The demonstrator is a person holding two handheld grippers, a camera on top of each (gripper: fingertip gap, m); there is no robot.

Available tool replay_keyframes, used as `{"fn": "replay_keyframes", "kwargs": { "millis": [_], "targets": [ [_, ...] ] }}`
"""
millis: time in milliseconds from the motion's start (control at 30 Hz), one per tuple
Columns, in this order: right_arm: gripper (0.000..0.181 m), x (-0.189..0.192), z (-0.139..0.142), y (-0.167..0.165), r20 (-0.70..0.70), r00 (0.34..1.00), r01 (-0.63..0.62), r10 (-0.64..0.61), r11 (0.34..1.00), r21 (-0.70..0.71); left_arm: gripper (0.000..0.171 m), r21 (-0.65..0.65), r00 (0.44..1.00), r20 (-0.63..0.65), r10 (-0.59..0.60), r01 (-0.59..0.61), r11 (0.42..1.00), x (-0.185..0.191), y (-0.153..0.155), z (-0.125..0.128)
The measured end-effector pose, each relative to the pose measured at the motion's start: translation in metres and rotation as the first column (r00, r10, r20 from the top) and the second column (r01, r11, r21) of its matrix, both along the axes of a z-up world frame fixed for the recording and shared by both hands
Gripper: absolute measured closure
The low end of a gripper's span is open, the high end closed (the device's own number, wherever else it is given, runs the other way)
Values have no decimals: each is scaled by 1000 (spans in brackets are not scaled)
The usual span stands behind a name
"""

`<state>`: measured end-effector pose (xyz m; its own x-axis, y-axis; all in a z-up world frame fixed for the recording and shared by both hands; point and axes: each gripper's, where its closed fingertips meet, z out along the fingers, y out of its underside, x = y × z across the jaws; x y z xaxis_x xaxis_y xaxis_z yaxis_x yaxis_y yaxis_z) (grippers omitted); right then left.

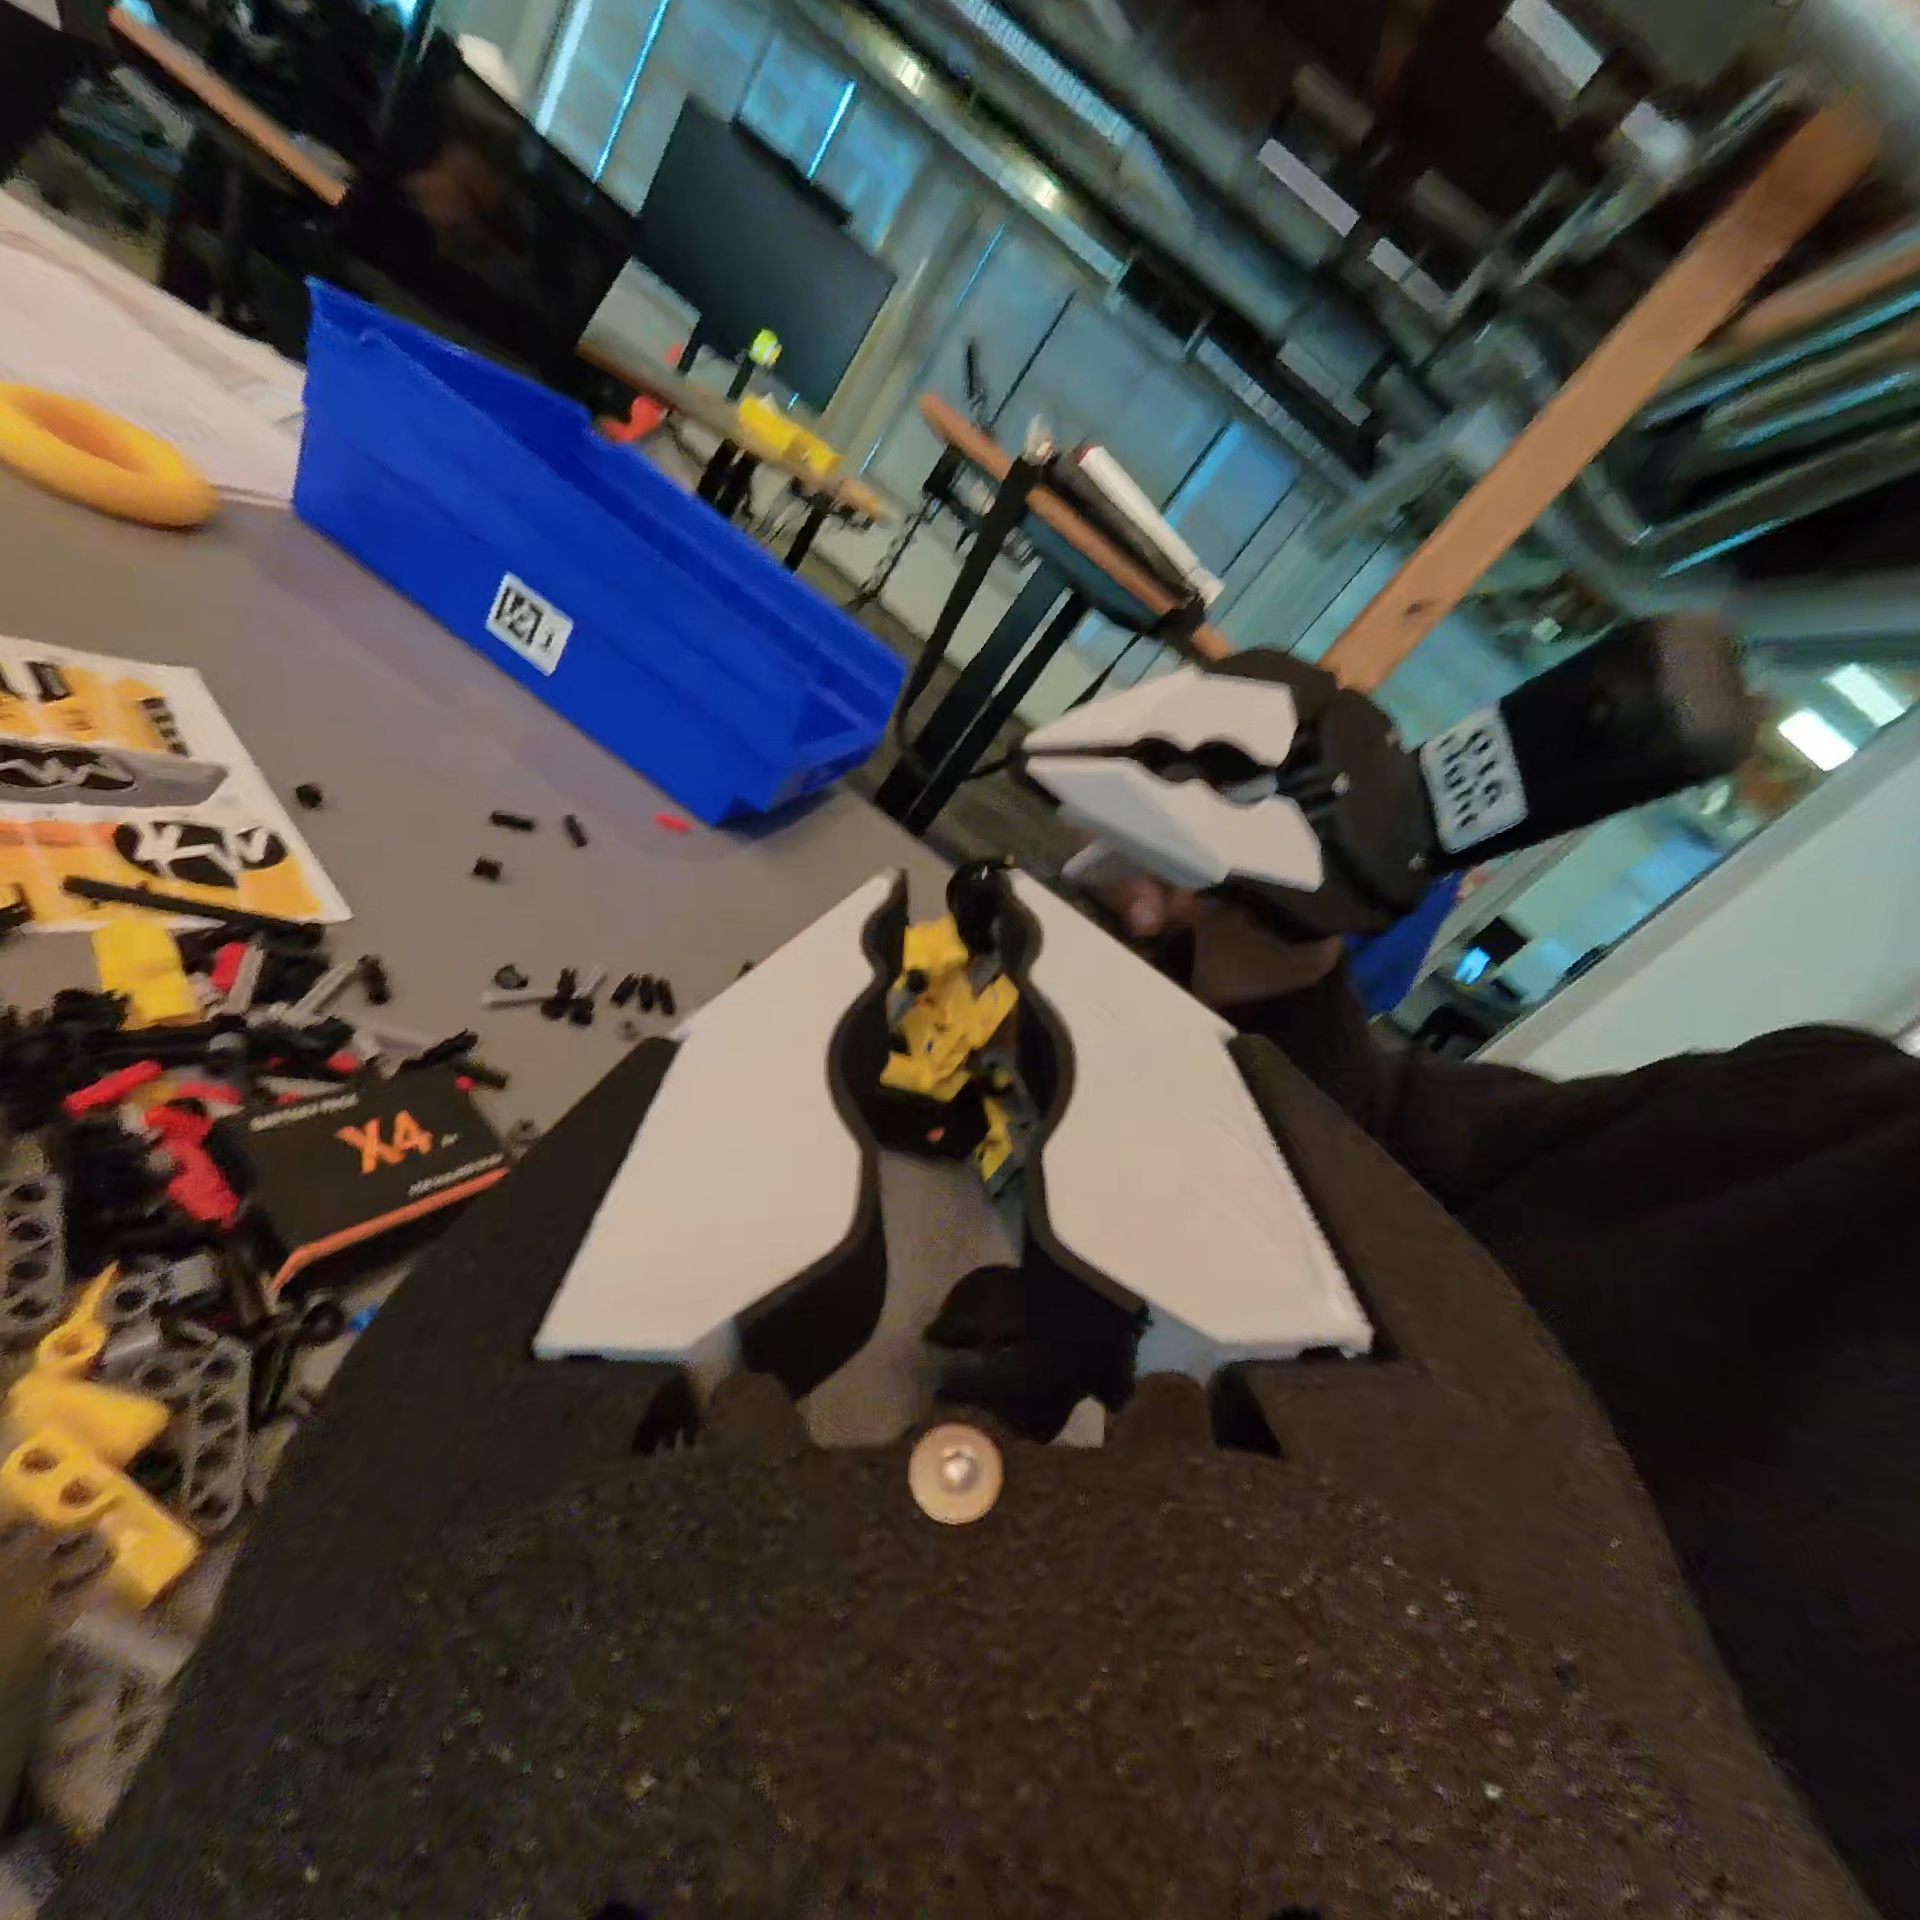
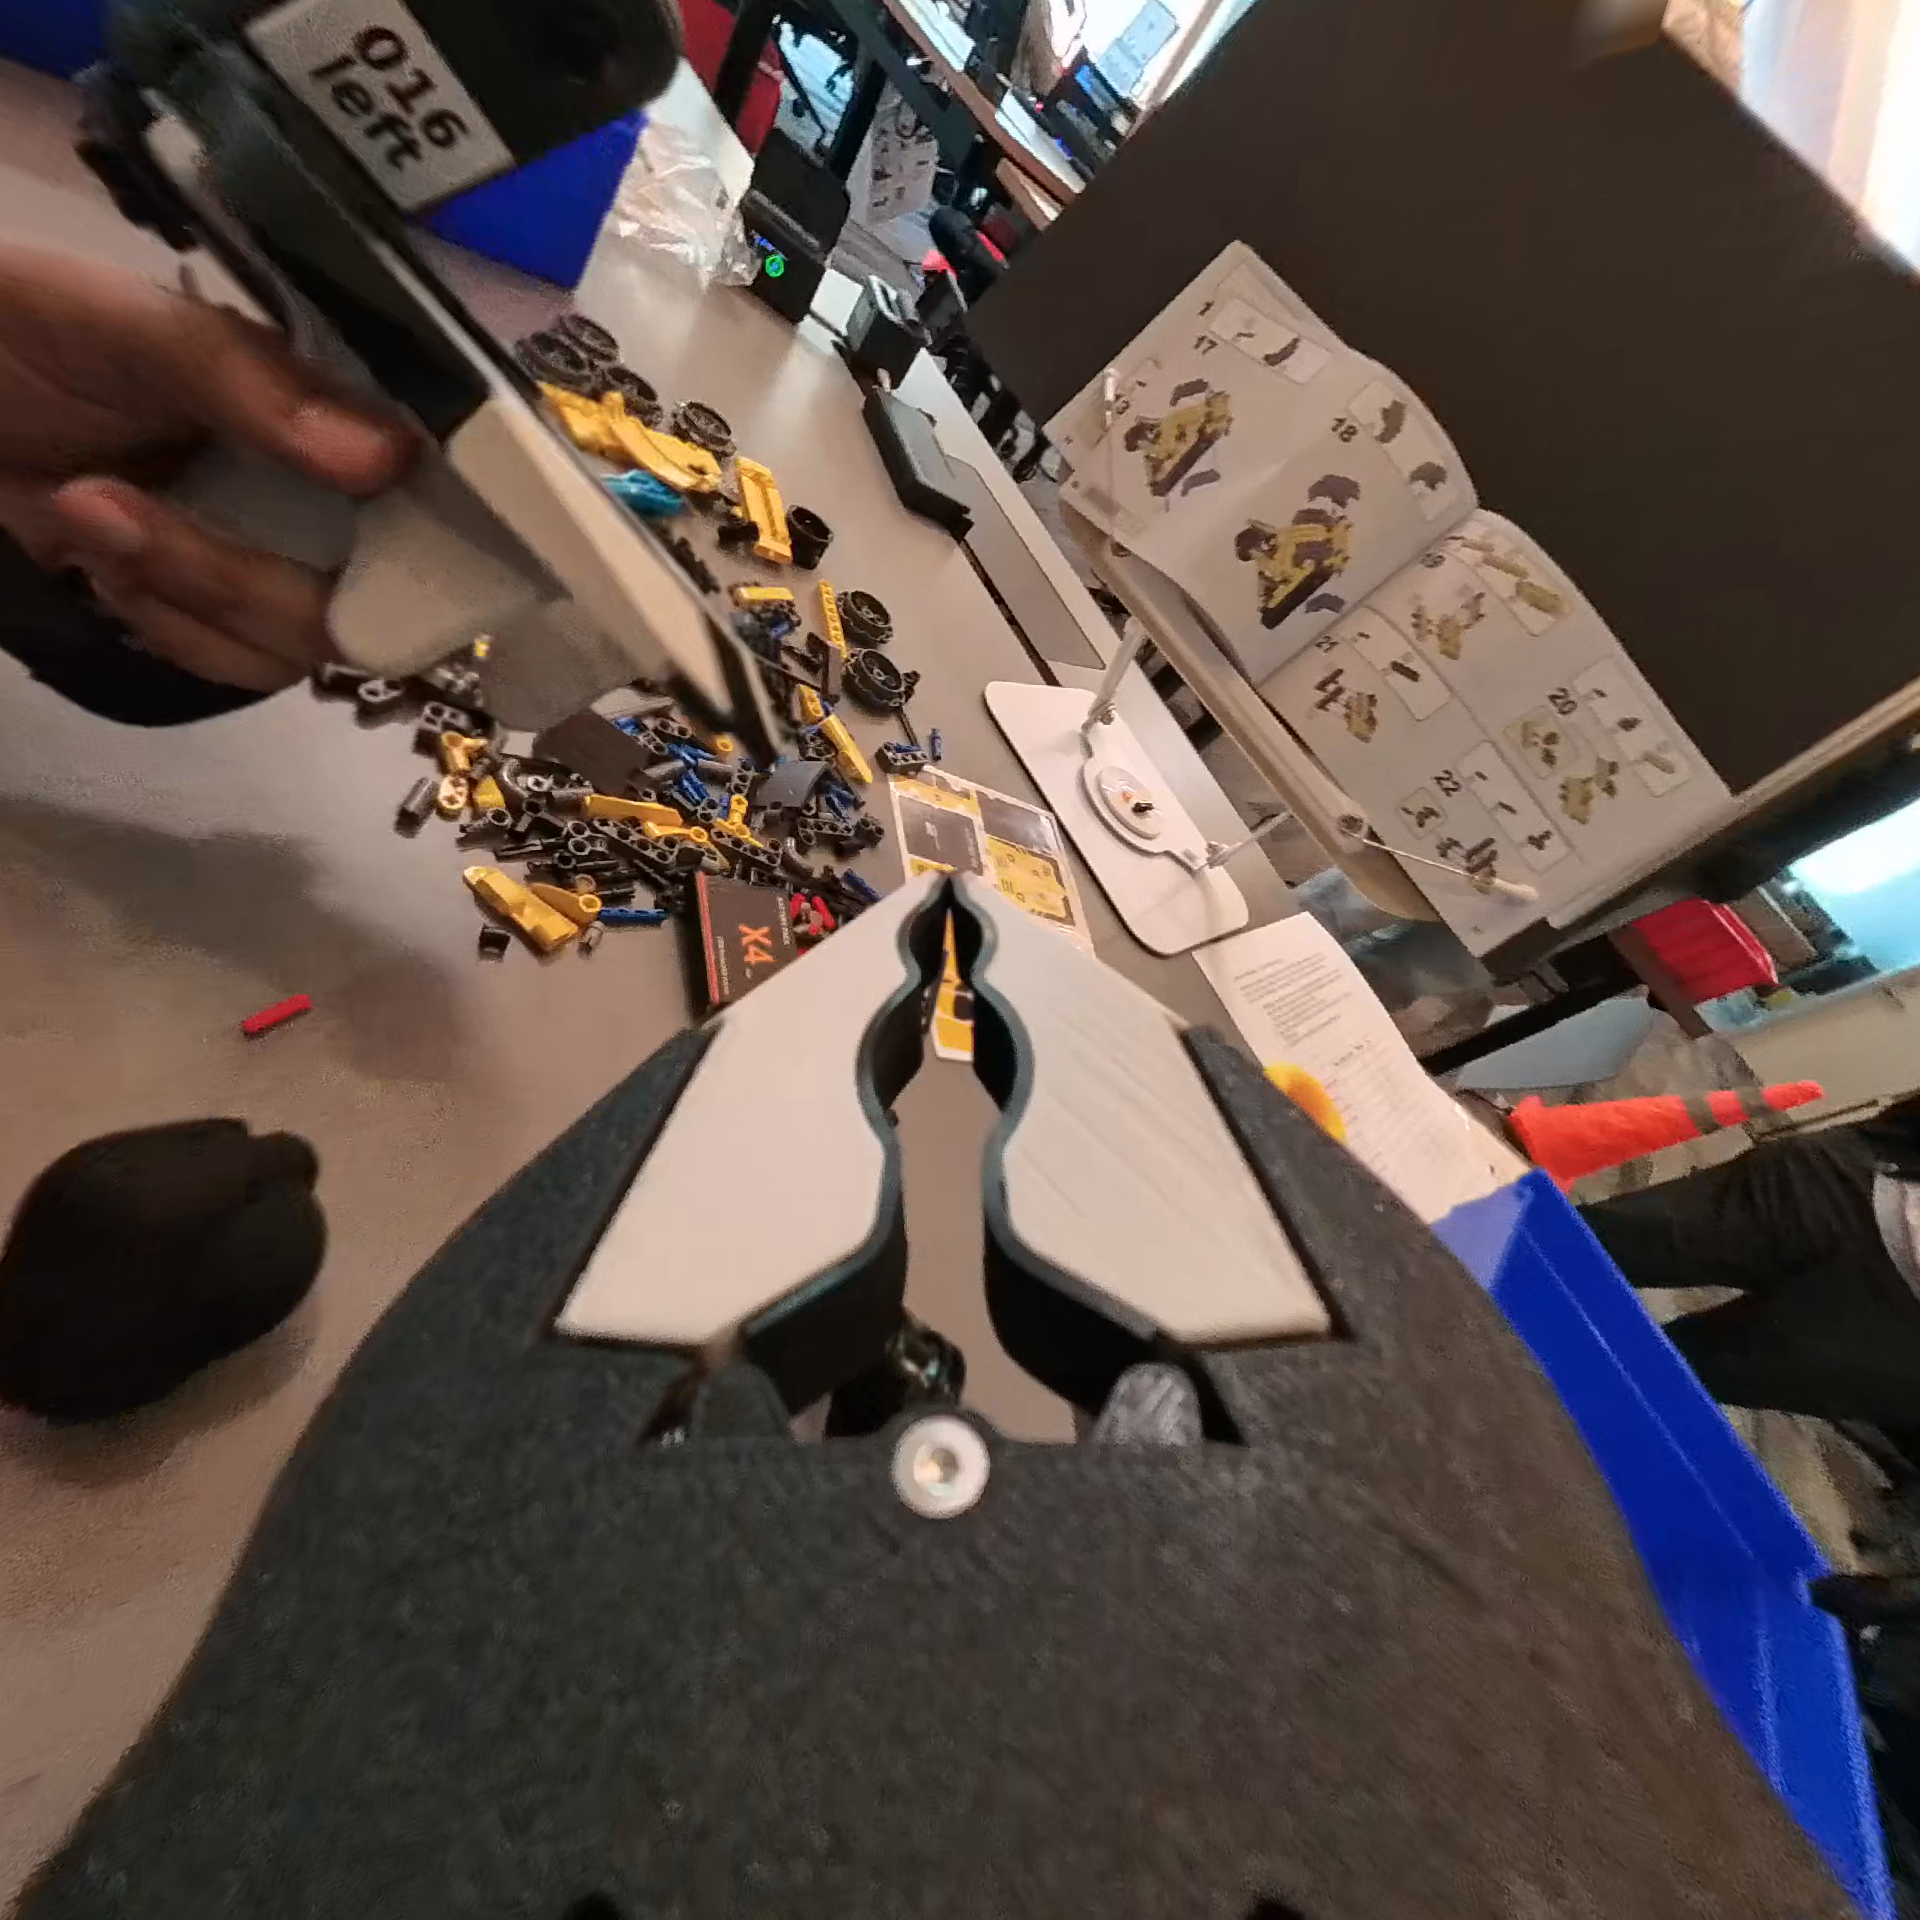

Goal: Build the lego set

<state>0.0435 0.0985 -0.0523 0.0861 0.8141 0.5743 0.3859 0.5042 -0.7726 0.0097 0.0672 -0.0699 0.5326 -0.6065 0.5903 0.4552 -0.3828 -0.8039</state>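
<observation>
Left gripper (image 1: pixel 951 894) gripping yellow assembly (image 1: pixel 951 1023), unseen rightward

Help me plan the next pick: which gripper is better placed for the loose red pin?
Probably the right gripper: its fingers look empty; the left gripper is shut on a yellow assembly.

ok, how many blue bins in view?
2. Near blue bin at the right table edge, beside the right gripper; far blue bin mostly hidden behind the left gripper, which grips a yellow brick assembly. Others may be hidden.
</observation>
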Motion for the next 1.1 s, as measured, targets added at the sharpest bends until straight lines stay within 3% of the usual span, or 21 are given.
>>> {"fn": "replay_keyframes", "kwargs": {
  "millis": [67,133,267,333,400,533,667,767,1100],
  "targets": [
    [181,9,4,-2,-27,999,31,-32,999,-38,143,-10,993,-122,1,-2,1000,9,-10,-9],
    [170,23,0,-12,-35,998,47,-50,994,-94,140,-16,962,-274,-14,10,1000,25,-29,-26],
    [155,58,-31,-68,-20,999,-32,27,953,-301,135,-41,811,-580,-75,62,997,57,-81,-76],
    [152,76,-56,-103,0,997,-75,82,910,-408,134,-25,738,-674,-34,23,999,62,-97,-91],
    [147,91,-87,-125,34,994,-76,106,875,-477,134,6,756,-654,-1,6,1000,62,-107,-86],
    [140,114,-156,-155,194,961,-60,194,839,-541,134,-7,860,-508,-47,51,999,62,-119,-73],
    [140,119,-197,-162,285,936,-17,205,838,-546,134,-9,835,-548,-48,51,999,69,-126,-81],
    [140,119,-206,-163,283,939,2,193,823,-568,134,-17,804,-593,-36,33,999,73,-131,-91],
    [141,86,-199,-176,198,946,-75,255,770,-634,134,-34,826,-560,70,-107,994,44,-141,-100]
  ]
}}
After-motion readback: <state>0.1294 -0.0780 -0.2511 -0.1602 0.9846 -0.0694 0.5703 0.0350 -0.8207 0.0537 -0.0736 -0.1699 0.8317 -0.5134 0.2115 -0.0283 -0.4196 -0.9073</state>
